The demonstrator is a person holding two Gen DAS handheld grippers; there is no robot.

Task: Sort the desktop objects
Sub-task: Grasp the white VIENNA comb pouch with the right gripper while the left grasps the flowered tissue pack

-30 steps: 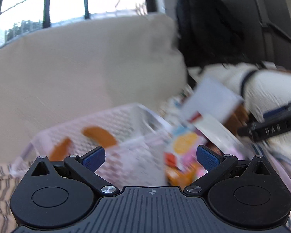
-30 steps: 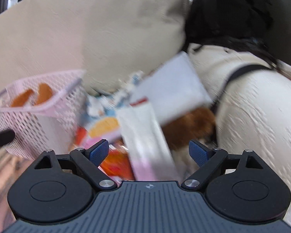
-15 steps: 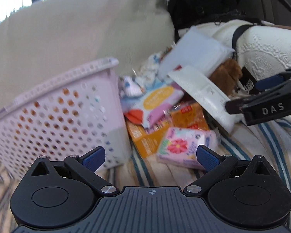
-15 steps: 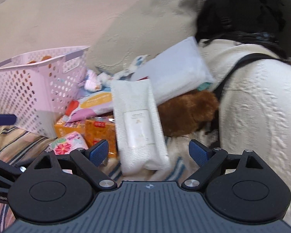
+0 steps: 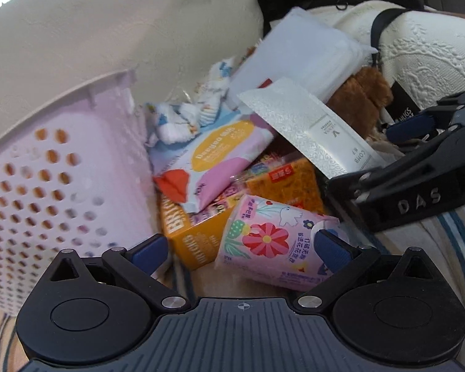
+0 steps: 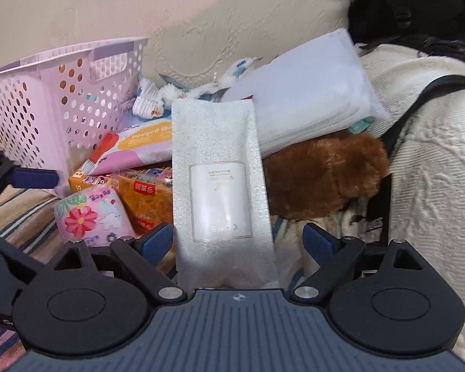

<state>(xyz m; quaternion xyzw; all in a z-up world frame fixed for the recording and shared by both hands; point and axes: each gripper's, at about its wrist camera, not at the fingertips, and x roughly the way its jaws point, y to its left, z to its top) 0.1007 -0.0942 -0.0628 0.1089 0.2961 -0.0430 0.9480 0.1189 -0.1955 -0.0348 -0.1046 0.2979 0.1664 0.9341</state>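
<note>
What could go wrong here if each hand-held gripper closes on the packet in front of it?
1. The white comb packet leans on the pile; lifting it may shift the packs beneath.
2. The floral tissue pack sits off-centre, against the left hand-held gripper's right finger, so it may slip.
3. The right hand-held gripper is close by; the two may collide.

Left gripper (image 5: 238, 245): jaws spread wide, blue pads (image 5: 331, 249) apart, nothing clamped, low and level. Right gripper (image 6: 238, 240): jaws likewise spread, pads clear; body seen at right in left wrist view.
</note>
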